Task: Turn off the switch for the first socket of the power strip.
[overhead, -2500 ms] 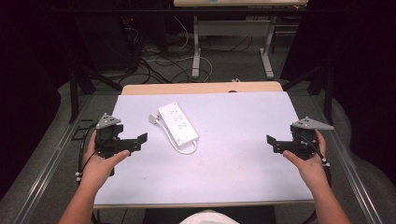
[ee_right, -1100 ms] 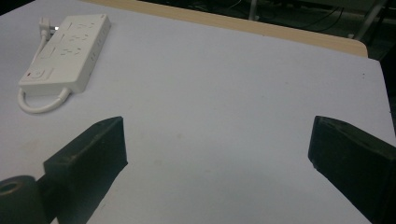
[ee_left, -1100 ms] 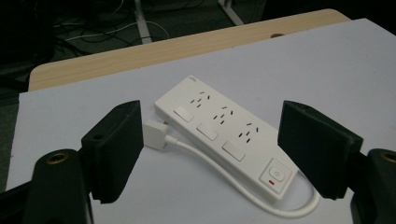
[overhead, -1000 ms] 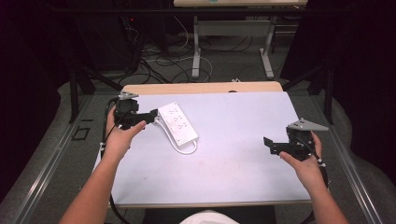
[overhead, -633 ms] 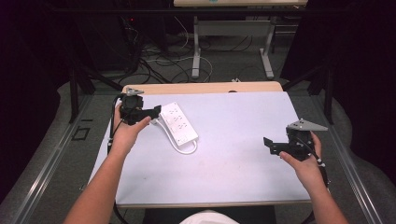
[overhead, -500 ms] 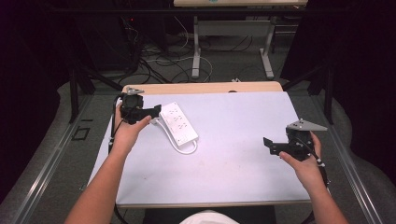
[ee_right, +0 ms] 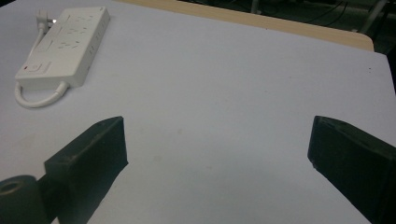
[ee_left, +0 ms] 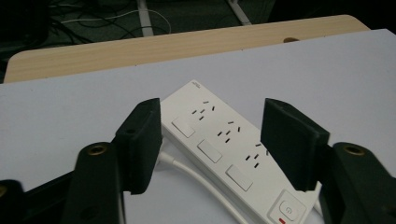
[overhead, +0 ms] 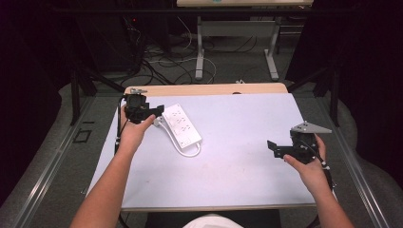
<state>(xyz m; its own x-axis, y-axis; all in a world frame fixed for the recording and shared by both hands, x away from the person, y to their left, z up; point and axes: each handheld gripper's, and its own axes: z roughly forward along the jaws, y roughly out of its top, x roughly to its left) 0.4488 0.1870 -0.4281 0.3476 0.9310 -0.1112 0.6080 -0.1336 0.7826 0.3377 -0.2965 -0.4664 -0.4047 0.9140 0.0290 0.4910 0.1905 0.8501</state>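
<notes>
A white power strip [overhead: 181, 124] lies slantwise on the pale mat [overhead: 237, 156], its short white cable [overhead: 186, 150] looped at the near end. My left gripper [overhead: 158, 110] is open, right at the strip's far left end, jaws pointing at it. Along those jaws, the power strip [ee_left: 224, 144] with its sockets and switches sits just beyond and between the fingers [ee_left: 140, 140], with the cable [ee_left: 196, 177] running alongside it. My right gripper [overhead: 272, 147] is open at the mat's right side, low over bare surface. From there the power strip [ee_right: 65, 44] lies far off at upper left.
The mat covers a wooden table whose bare far edge [overhead: 204, 89] shows behind it. Beyond stand a desk frame's legs [overhead: 199, 47] and tangled floor cables [overhead: 166, 61]. Metal rails [overhead: 52, 161] run along both sides of the table.
My left gripper has travelled from the mat's left side forward to the power strip's far end and edged closer to it. The right gripper has dropped slightly and stayed put.
</notes>
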